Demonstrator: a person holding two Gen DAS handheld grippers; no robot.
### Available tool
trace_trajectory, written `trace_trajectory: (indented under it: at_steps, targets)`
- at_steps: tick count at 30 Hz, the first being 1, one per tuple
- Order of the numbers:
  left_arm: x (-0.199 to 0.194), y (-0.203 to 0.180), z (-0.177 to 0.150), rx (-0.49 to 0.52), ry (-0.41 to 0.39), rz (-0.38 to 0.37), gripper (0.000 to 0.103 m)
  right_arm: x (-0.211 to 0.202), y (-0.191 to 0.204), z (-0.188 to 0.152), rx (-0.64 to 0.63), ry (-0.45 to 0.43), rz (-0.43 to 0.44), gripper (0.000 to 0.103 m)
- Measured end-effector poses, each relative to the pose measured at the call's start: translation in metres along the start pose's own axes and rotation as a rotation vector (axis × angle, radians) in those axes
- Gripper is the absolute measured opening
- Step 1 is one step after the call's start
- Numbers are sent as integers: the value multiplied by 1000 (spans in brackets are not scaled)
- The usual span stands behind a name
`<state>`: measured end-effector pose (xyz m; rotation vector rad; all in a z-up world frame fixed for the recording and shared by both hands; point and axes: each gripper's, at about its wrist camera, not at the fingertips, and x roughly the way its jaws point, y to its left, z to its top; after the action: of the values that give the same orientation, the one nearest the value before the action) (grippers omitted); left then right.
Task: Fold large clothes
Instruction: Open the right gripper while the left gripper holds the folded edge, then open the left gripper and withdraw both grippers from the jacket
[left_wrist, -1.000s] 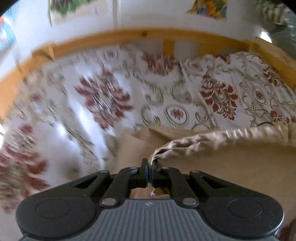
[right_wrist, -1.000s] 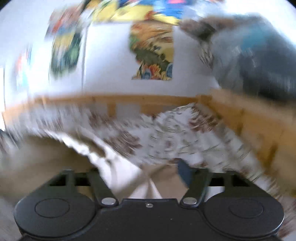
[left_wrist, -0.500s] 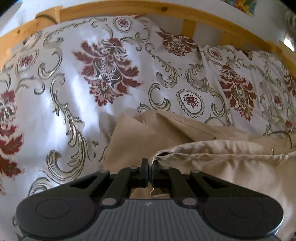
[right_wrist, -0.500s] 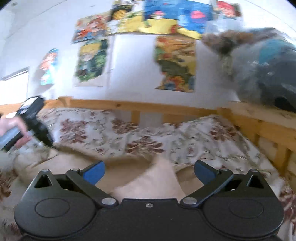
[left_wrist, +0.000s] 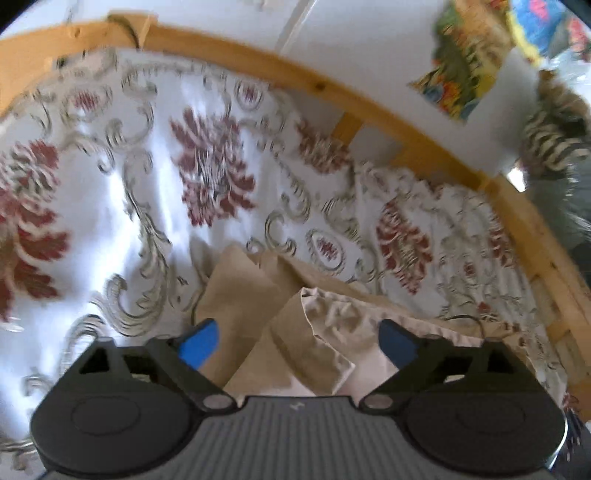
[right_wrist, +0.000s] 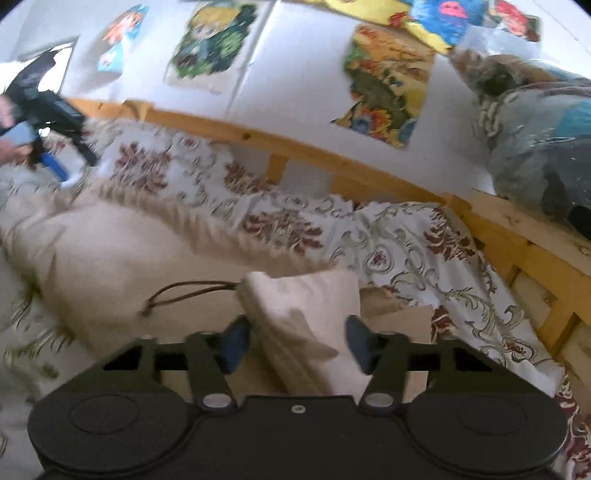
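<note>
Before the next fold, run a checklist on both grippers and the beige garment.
1. Left gripper open and off the cloth: ok.
2. Right gripper open, folded corner between its fingers, not pinched: ok.
3. Beige garment lying on the floral bedspread: ok.
4. Garment flat and smooth: not ok, edges bunched.
5. Drawstring tucked away: not ok, lying loose on the fabric.
6. Layers aligned underneath: cannot tell.
</note>
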<state>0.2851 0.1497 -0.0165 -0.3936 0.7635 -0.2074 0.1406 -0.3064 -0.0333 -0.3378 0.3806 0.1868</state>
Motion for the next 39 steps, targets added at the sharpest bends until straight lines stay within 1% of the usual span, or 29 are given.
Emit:
trace_trajectory:
  at_steps: [2, 3, 5, 6, 7, 8, 9, 10, 12, 15, 17, 18, 20, 22, 23, 25, 27, 28, 30, 31, 32, 33, 34, 35, 37, 38, 39]
  targets:
    - [-18, -1, -10, 86, -38, 2, 102, 2, -6, 2, 45, -9, -26, 39]
    - [-24, -3, -15, 134, -45, 20, 102, 3, -10, 2, 63, -16, -40, 37]
    - [-27, -8, -29, 214, -45, 67, 102, 4, -18, 2, 102, -28, -90, 36]
    - [-26, -10, -38, 252, -38, 86, 102, 5, -23, 2, 127, -27, -125, 38]
    - [-24, -12, -45, 278, -30, 100, 101, 7, -28, 1, 156, -19, -169, 42]
    - [-22, -14, -52, 293, -24, 111, 100, 10, -34, 0, 180, 3, -212, 57]
    - [-19, -15, -57, 302, -19, 120, 99, 12, -39, -3, 196, 27, -245, 75]
    - [-15, -15, -61, 310, -13, 130, 96, 15, -45, -6, 216, 57, -267, 80]
    - [-10, -15, -66, 311, -12, 153, 93, 17, -51, -11, 253, 78, -264, 80]
    - [-2, -17, -69, 343, -24, 191, 77, 18, -48, -14, 245, 78, -274, 80]
    - [4, -20, -68, 375, -27, 228, 58, 17, -50, -16, 259, 53, -286, 80]
    - [6, -22, -67, 383, -34, 256, 54, 16, -53, -16, 274, 37, -294, 80]
    - [9, -20, -64, 368, -48, 297, 41, 16, -62, -15, 314, 5, -323, 80]
    - [11, -13, -58, 323, -51, 346, 32, 16, -74, -18, 364, 1, -349, 80]
    - [12, -9, -56, 292, -44, 359, 29, 17, -79, -20, 383, 9, -368, 80]
    - [14, 3, -51, 229, -29, 381, 27, 19, -86, -24, 409, 39, -407, 80]
    - [14, 15, -49, 185, -20, 399, 27, 19, -90, -27, 432, 61, -429, 80]
    - [12, 19, -49, 162, -16, 395, 27, 18, -91, -28, 441, 66, -438, 80]
    - [5, 29, -48, 109, -19, 342, 29, 16, -90, -28, 442, 72, -443, 80]
    - [0, 31, -48, 86, -32, 304, 40, 16, -88, -27, 439, 72, -440, 80]
    - [-7, 32, -50, 79, -47, 257, 58, 15, -87, -27, 435, 70, -432, 80]
    - [-14, 30, -53, 92, -73, 218, 66, 15, -85, -27, 430, 69, -422, 81]
    - [-19, 27, -57, 115, -96, 201, 74, 15, -83, -26, 425, 70, -412, 82]
    - [-23, 22, -60, 154, -108, 183, 75, 16, -81, -25, 419, 70, -401, 82]
    - [-22, 12, -64, 226, -82, 138, 82, 18, -78, -23, 408, 72, -375, 84]
    - [-18, 5, -66, 261, -61, 132, 85, 18, -76, -23, 404, 73, -360, 86]
    - [-14, -2, -67, 299, -41, 138, 85, 19, -75, -22, 404, 75, -342, 87]
